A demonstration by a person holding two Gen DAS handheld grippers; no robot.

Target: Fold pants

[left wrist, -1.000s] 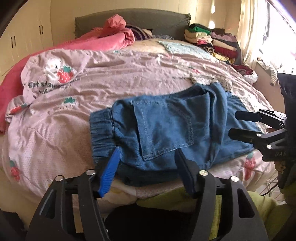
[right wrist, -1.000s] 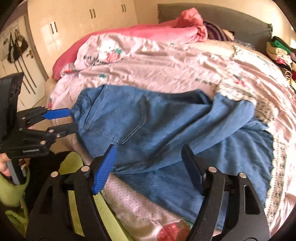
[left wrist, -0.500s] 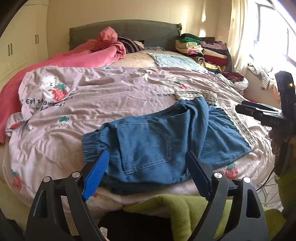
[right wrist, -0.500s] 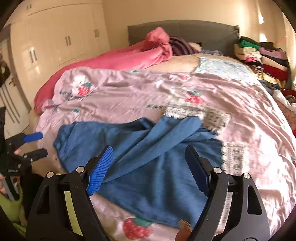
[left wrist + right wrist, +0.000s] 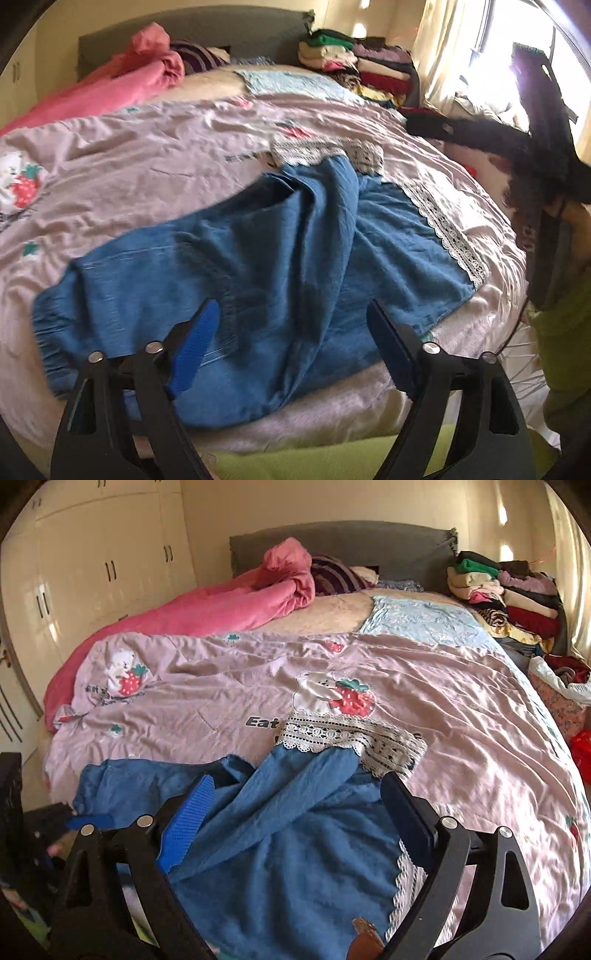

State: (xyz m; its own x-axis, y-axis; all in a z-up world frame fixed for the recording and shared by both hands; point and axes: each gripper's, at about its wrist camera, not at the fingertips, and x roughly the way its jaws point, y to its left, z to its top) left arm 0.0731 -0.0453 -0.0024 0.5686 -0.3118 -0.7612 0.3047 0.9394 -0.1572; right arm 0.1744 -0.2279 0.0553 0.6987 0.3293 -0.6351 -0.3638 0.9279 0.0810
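Blue denim pants (image 5: 258,258) with white lace hems lie crumpled on the pink bedspread (image 5: 147,155) near the bed's front edge, one leg draped over the other. My left gripper (image 5: 291,347) is open and empty, low over the waistband end. My right gripper (image 5: 295,823) is open and empty, above the leg end of the pants (image 5: 295,849). The lace cuffs (image 5: 351,738) lie just beyond it. The right gripper also shows in the left wrist view (image 5: 461,129) at the right, raised above the bed.
A pink blanket (image 5: 229,602) is bunched at the back left by the grey headboard (image 5: 343,542). A stack of folded clothes (image 5: 506,594) stands at the back right. White wardrobes (image 5: 92,572) line the left wall. A window (image 5: 535,48) is at the right.
Both grippers have pulled back and risen from the pants. The left one has swung toward the pants' middle; the right one now looks across the bed from the leg end.
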